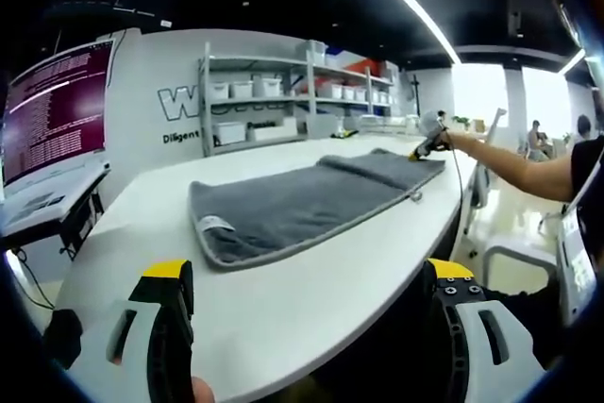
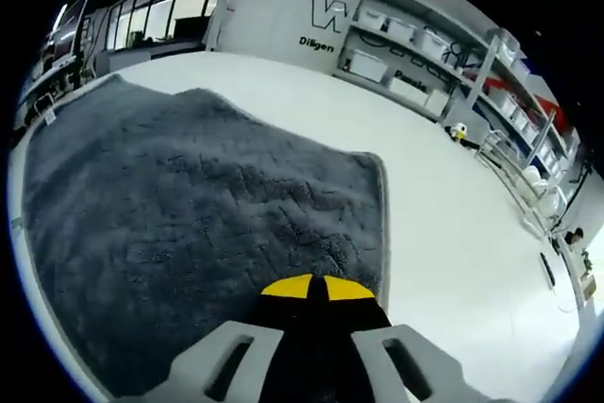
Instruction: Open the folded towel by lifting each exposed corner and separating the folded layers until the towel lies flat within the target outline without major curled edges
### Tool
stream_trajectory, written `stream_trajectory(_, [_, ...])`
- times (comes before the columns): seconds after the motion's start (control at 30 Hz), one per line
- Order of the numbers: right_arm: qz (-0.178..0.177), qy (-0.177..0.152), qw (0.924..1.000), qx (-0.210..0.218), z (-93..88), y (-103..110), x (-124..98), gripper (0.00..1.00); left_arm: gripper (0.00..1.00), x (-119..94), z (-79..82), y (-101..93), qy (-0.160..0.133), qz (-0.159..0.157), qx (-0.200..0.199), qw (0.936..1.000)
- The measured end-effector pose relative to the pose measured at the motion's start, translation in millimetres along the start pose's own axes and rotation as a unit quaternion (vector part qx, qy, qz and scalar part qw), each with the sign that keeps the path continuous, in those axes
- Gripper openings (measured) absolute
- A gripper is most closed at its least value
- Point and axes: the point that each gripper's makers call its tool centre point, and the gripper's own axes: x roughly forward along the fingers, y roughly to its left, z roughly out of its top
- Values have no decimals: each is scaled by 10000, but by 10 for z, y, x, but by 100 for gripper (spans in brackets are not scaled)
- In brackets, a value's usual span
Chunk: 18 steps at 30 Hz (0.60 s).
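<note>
A grey towel [image 1: 302, 205] lies spread on the white table [image 1: 283, 309], with a white label near its close left corner. A ridge of folded cloth rises at its far right end. My left gripper [image 1: 307, 273] hovers open over the table's near edge, its yellow-tipped jaws wide apart and short of the towel. My right gripper [image 1: 427, 145], held out on a person's arm, sits at the towel's far right corner. In the right gripper view the towel [image 2: 189, 214] spreads out ahead, and my right gripper [image 2: 316, 287] is shut, its yellow tips pressed together on the cloth beside the hemmed edge.
A monitor [image 1: 57, 106] on a stand is at the left of the table. Shelves with white bins [image 1: 283, 92] line the back wall. A small yellow object [image 2: 458, 129] rests on the table's far side. A white chair [image 1: 495, 252] stands at the right.
</note>
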Motion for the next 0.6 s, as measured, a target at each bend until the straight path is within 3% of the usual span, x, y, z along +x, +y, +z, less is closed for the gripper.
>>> stream_trajectory(0.6, [-471,131,9988,-17,-41,-373,56,0,99,-35,14,3,-42,15,-3,10000])
